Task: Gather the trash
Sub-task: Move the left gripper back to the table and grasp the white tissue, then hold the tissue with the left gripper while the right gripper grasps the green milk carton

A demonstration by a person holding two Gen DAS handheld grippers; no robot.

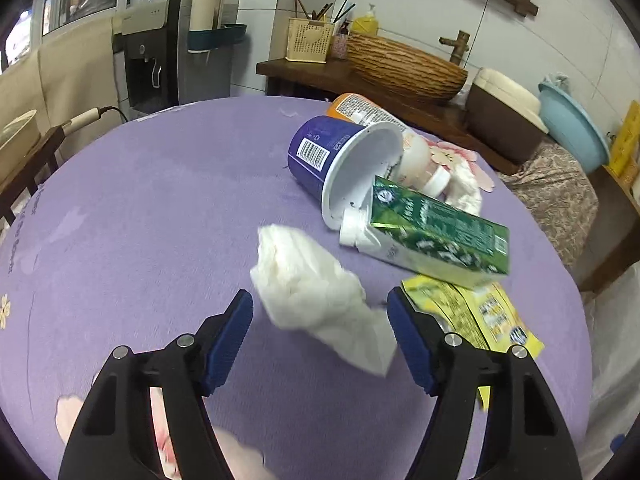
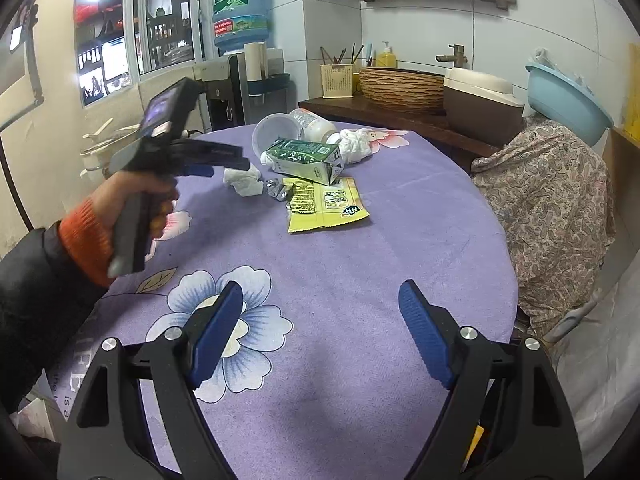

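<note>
Trash lies on the purple tablecloth (image 1: pixel 140 208). My left gripper (image 1: pixel 320 304) is open, its jaws on either side of a crumpled white tissue (image 1: pixel 316 292), not closed on it. Behind the tissue lie a green carton (image 1: pixel 436 232), a tipped purple cup (image 1: pixel 340 164), a white bottle (image 1: pixel 416 152), a second tissue (image 1: pixel 466 190) and a yellow wrapper (image 1: pixel 480 312). The right wrist view shows the left gripper (image 2: pixel 236 166) at the tissue (image 2: pixel 244 182), the carton (image 2: pixel 308 158) and wrapper (image 2: pixel 320 204). My right gripper (image 2: pixel 320 296) is open and empty above the near tablecloth.
A water dispenser (image 2: pixel 236 80) stands behind the table. A wooden counter holds a woven basket (image 2: pixel 400 84), a utensil holder (image 2: pixel 337 80) and a rice cooker (image 2: pixel 480 100). A blue basin (image 2: pixel 568 96) and a patterned cloth-covered chair (image 2: pixel 548 208) are at the right.
</note>
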